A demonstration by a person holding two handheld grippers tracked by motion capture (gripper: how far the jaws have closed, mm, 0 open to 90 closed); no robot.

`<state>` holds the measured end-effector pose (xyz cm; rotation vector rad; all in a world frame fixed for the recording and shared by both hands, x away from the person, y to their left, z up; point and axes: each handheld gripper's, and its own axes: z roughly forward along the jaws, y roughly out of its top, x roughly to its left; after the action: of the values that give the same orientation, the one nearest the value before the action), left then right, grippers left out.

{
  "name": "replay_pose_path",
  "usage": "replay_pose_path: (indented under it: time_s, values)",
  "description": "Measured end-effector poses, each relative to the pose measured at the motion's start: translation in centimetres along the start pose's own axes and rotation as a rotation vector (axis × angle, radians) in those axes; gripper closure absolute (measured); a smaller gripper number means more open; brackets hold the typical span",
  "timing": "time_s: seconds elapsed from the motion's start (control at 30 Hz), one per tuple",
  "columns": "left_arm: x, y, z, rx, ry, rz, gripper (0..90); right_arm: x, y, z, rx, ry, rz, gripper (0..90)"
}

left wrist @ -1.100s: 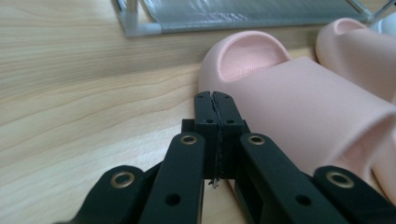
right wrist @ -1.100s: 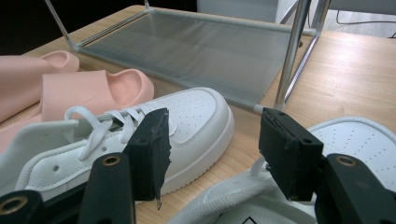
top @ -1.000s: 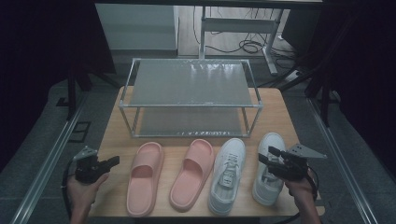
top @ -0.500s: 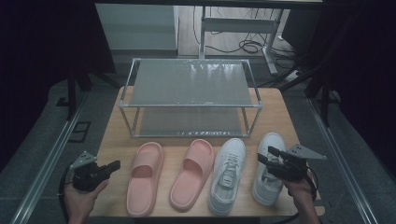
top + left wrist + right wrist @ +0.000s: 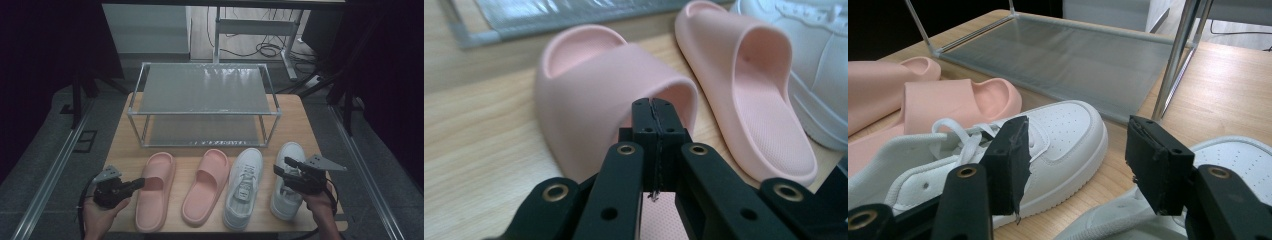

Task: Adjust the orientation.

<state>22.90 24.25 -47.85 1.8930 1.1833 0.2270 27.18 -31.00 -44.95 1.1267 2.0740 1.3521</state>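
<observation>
Two pink slides and two white sneakers lie in a row on the wooden table [image 5: 120,150]. My left gripper [image 5: 142,181] is shut and empty, its tips at the left edge of the left pink slide [image 5: 156,189]. In the left gripper view its closed jaws [image 5: 654,107] point at that slide's strap [image 5: 594,95], with the second slide [image 5: 764,90] beyond it. My right gripper [image 5: 283,166] hovers open over the right sneaker [image 5: 289,180]. In the right gripper view its gripper [image 5: 1080,150] frames the left sneaker [image 5: 1058,130], and the right sneaker [image 5: 1238,155] lies under the right jaw.
A two-tier metal rack [image 5: 205,90] with grey shelves stands at the back of the table, just behind the shoes. Its lower shelf [image 5: 1073,55] and a leg [image 5: 1173,60] are close ahead of the right gripper. Dark floor and rails surround the table.
The left hand has carried its shut gripper rightward, up to the left slide's edge. The right gripper has stayed over the right sneaker.
</observation>
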Motion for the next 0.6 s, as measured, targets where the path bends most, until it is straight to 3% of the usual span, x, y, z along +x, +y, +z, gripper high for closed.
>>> replay_pose_path:
  time_s: [0.3,0.6]
  values:
    - [0.2,-0.8,2.2,0.079,-0.007,-0.007,90.0,-0.5,-0.1,-0.3,-0.003,-0.011,0.015,43.2]
    - [0.9,-1.1,2.6,0.093,0.004,-0.021,90.0,-0.4,-0.2,0.0,0.007,-0.012,0.012,43.3]
